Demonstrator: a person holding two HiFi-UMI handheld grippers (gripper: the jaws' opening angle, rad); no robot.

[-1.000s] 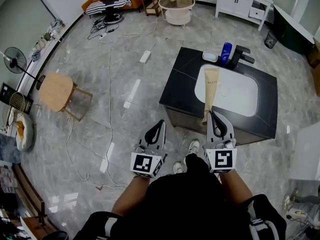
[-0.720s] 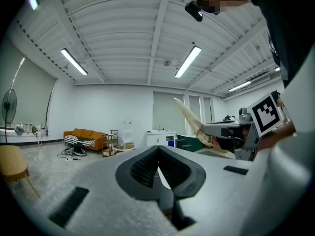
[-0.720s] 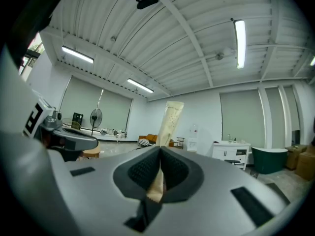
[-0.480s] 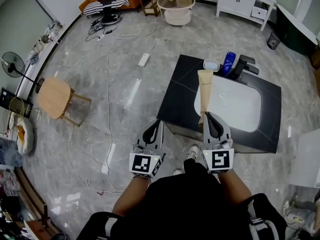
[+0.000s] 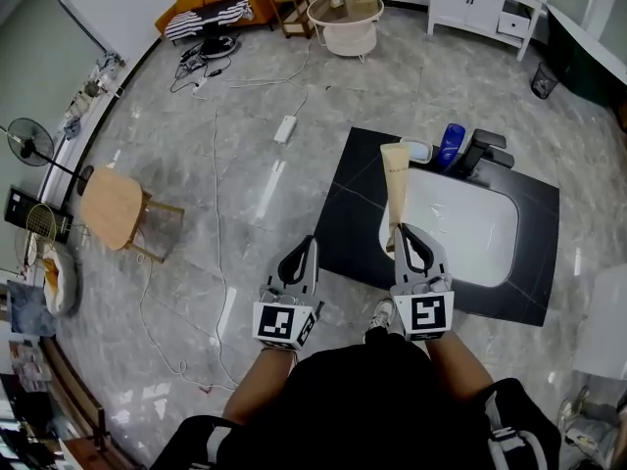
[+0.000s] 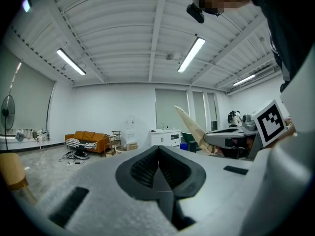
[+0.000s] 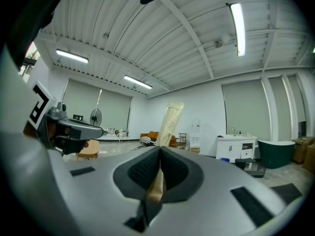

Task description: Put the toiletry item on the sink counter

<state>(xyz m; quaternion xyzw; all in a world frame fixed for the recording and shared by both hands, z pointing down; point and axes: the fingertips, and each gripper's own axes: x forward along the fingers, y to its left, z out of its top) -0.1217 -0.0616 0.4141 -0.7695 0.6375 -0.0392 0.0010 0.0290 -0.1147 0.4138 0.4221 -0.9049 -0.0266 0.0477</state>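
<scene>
faint print runs down the beige tube [image 5: 396,179], too small to read. the right gripper [image 5: 405,231] is clamped on the tube's lower end, right of centre in the head view. there the tube overlaps the black sink counter [image 5: 353,213] and its white basin [image 5: 470,223]. the left gripper [image 5: 306,245], lower centre, is closed on nothing. a blue bottle [image 5: 452,143] stands at the basin's upper rim.

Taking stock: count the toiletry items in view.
3: a beige tube in the right gripper; a blue bottle and a white item on the counter by the faucet. Others may be hidden.
</scene>
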